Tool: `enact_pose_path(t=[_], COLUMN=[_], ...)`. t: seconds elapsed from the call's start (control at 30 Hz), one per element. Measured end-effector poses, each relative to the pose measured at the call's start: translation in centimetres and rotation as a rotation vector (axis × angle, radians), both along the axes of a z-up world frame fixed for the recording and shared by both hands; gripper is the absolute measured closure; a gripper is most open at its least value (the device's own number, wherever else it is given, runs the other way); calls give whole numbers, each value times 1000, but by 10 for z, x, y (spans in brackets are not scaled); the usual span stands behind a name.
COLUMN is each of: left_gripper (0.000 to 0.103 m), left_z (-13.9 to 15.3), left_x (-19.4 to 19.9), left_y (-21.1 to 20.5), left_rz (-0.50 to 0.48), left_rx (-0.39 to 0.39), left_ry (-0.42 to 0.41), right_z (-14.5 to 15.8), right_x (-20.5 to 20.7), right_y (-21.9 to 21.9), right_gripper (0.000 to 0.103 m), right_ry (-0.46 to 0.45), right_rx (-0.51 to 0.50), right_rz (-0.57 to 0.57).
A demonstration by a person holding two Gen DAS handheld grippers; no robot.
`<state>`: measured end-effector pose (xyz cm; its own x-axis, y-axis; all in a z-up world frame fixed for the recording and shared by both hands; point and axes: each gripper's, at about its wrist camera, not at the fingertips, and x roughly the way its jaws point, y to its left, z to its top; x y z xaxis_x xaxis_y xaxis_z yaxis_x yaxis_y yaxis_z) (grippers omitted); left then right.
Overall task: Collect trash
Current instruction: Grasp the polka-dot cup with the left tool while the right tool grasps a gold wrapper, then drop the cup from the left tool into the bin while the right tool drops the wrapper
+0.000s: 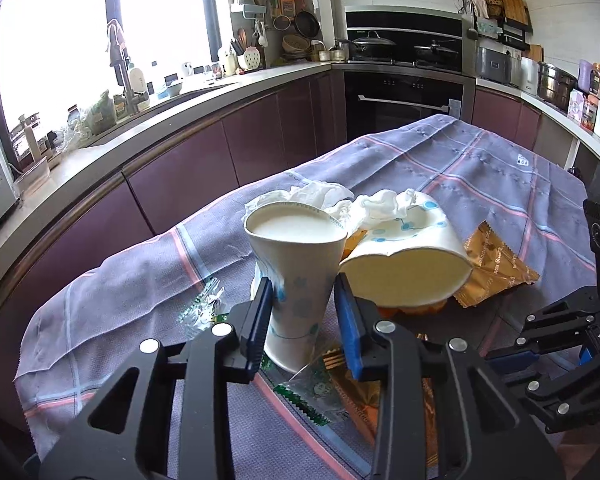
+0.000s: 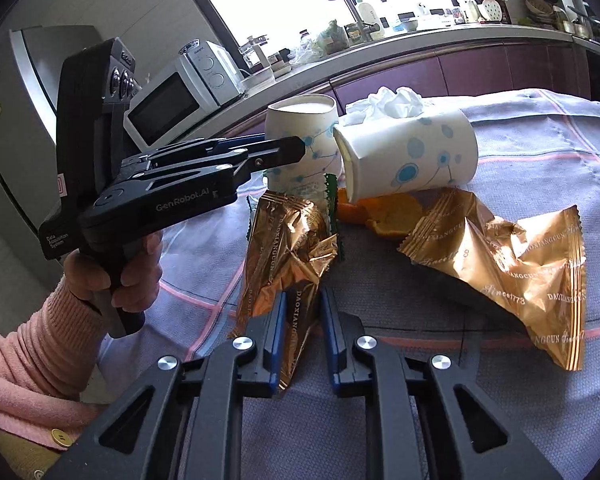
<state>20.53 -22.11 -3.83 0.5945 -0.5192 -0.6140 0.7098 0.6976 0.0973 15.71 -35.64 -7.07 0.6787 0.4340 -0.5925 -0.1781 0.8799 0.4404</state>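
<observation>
An upright white paper cup with blue dots stands on the checked cloth, its rim squeezed out of round. My left gripper is shut on its lower half, one pad on each side; in the right wrist view the same gripper reaches in from the left to the cup. A second cup lies tipped with crumpled tissue behind it. A gold snack wrapper lies between the fingers of my right gripper, against the left pad with a gap to the right pad.
Another gold wrapper lies at the right, orange peel under the tipped cup, and clear green-edged wrappers by the upright cup. The purple checked cloth covers the table. A microwave and a crowded counter stand behind.
</observation>
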Motion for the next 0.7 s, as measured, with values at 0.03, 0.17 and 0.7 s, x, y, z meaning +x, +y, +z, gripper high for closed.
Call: enact_pose_path(t=[0.03,0.17,0.7], left_gripper=[71,71,72], left_z=[4,20,45], left_x=[-4,-15,-60], left_y=[5,31,188], left_rz=[3,27,210], left_rx=[-14,-67,-208], left_ry=[-3,-16,8], right_z=[1,10,42], right_x=[-2,-11,-12], right_y=[1,4,53], right_gripper=[91,92,93], right_ry=[-6,-36,-107], right_rx=[2,14,28], right_rz=[-1,11,130])
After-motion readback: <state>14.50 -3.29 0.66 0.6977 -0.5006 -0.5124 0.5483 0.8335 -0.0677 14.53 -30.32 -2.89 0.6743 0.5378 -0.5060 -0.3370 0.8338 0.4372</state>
